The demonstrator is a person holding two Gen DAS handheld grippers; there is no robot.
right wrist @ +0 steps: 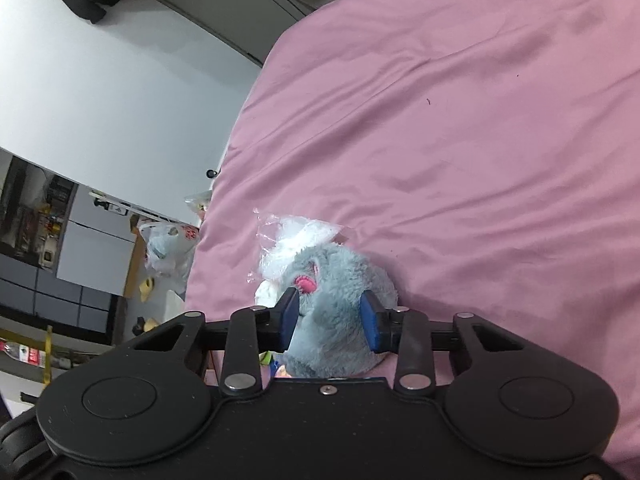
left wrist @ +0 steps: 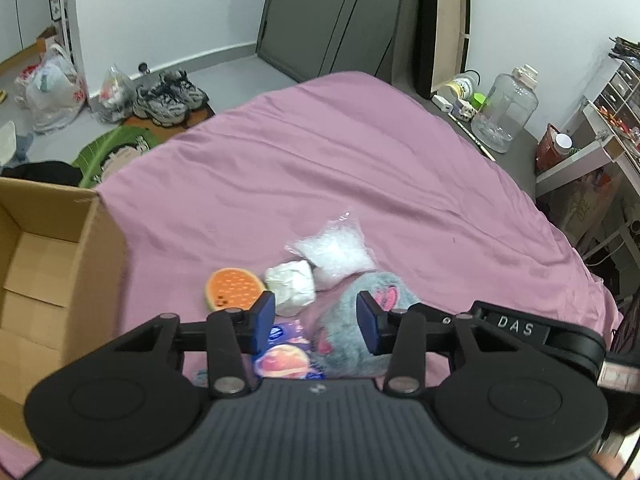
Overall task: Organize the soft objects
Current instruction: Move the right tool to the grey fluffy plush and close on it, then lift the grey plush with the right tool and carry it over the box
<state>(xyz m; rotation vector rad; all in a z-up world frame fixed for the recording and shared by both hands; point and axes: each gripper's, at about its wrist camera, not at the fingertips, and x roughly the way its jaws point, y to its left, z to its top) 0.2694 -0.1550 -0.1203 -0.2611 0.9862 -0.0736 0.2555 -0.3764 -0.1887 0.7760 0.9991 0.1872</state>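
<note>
A grey plush toy [right wrist: 332, 288] with pink marks lies on the pink bedsheet [left wrist: 320, 168]. My right gripper [right wrist: 330, 318] is shut on it, both blue pads sunk into the fur. In the left wrist view the same plush toy [left wrist: 340, 332] lies beside a purple packet [left wrist: 286, 354]. My left gripper [left wrist: 316, 320] hangs over both with a wide gap between its pads. Just beyond are an orange slice-shaped plush [left wrist: 234, 290], a white wad [left wrist: 292, 286] and a clear bag of white filling [left wrist: 334, 254].
An open cardboard box [left wrist: 100, 248] stands at the bed's left edge. On the floor beyond are a green rug [left wrist: 116, 152], sneakers [left wrist: 168, 96] and plastic bags [left wrist: 56, 92]. A large clear jug [left wrist: 504, 112] and a white shelf [left wrist: 580, 156] stand to the right.
</note>
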